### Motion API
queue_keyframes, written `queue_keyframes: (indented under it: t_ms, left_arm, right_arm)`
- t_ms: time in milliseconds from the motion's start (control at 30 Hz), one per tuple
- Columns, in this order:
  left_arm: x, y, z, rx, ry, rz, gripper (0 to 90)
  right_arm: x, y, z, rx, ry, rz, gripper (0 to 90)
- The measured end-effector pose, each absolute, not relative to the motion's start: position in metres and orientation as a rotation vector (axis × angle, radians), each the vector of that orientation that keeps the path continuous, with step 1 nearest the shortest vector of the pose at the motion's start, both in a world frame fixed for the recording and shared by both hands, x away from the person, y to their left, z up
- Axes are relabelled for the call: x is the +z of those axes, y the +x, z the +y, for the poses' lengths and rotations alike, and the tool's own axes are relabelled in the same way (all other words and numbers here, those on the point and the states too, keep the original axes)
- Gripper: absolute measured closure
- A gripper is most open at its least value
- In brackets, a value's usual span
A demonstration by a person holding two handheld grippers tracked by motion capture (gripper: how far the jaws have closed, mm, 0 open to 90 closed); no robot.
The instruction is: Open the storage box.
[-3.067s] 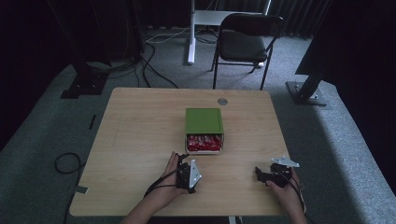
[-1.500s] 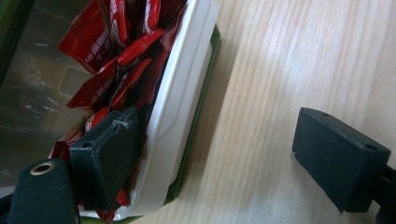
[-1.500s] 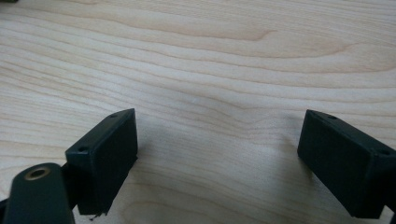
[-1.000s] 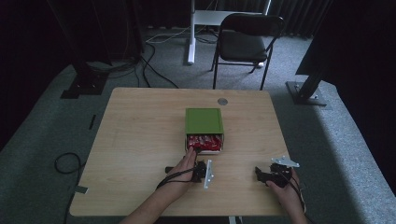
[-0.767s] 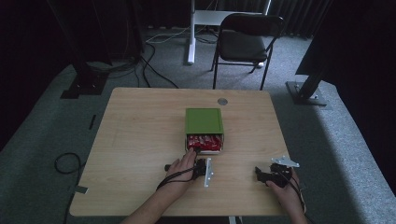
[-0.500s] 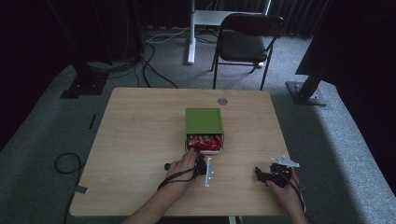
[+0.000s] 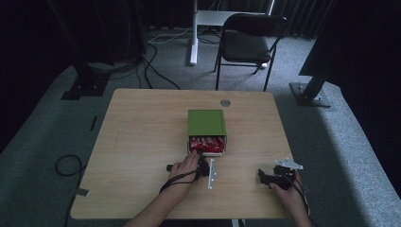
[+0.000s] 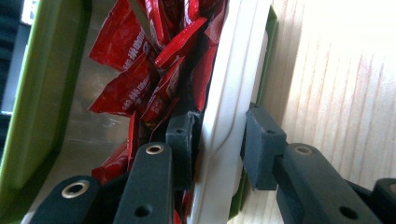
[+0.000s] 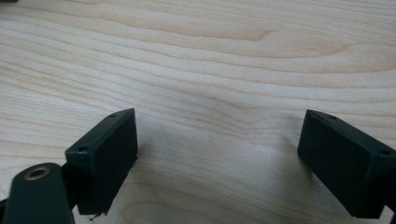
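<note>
From the high view, a green box [image 7: 206, 124] sits mid-table [image 7: 142, 123] with red packets [image 7: 206, 143] in its pulled-out drawer [image 7: 208, 152]. The left gripper [image 7: 202, 163] reaches the drawer front. The right gripper [image 7: 269, 177] rests well apart.

In the left gripper view, the jaws straddle the white drawer wall [image 8: 229, 116], not fully squeezed.

In the right gripper view, the jaws are wide apart over bare wood.

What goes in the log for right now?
left gripper: astride white drawer front | red packets inside | right gripper: open over table
</note>
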State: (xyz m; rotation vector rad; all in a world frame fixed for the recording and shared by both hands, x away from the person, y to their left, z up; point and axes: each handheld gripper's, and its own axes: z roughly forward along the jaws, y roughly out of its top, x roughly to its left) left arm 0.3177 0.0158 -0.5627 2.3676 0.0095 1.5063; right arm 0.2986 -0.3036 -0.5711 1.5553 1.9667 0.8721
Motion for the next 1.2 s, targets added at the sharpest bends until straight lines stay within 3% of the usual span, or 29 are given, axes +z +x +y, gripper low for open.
queue_keyframes:
  t_ms: [1200]
  left_arm:
    - [-0.562, 0.293, 0.011, 1.549, 2.406, -0.058, 70.2]
  right_arm:
    - [-0.571, 0.299, -0.304, 0.873, 1.555, 1.967, 11.8]
